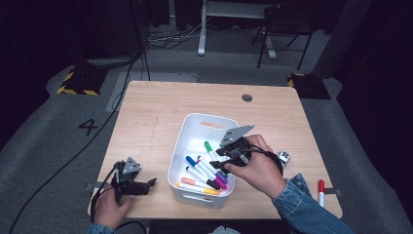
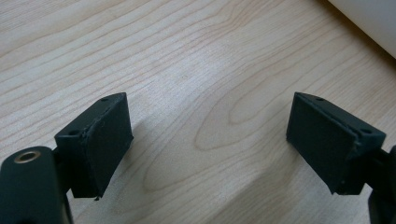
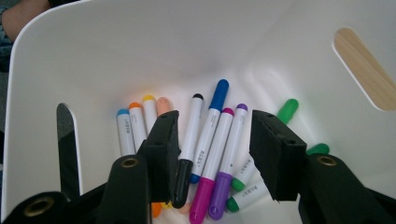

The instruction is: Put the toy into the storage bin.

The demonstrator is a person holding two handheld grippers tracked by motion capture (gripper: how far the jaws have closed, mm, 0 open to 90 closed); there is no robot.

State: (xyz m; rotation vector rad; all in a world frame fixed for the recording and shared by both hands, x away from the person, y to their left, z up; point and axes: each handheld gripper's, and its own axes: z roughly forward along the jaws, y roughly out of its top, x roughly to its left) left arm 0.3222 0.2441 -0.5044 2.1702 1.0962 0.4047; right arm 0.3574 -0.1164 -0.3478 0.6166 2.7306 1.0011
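A white bin stands in the middle of the wooden table and holds several coloured markers. My right gripper hangs inside the bin, just above the markers, held by a hand in a denim sleeve. In the right gripper view its jaws stand open over the black marker, blue marker, magenta marker and purple marker, gripping none. My left gripper rests low at the table's front left, open over bare wood.
A red-capped marker lies on the table near the front right corner. A small black-and-white object sits right of the bin. A round grommet marks the far side. The bin's corner lies ahead of the left gripper.
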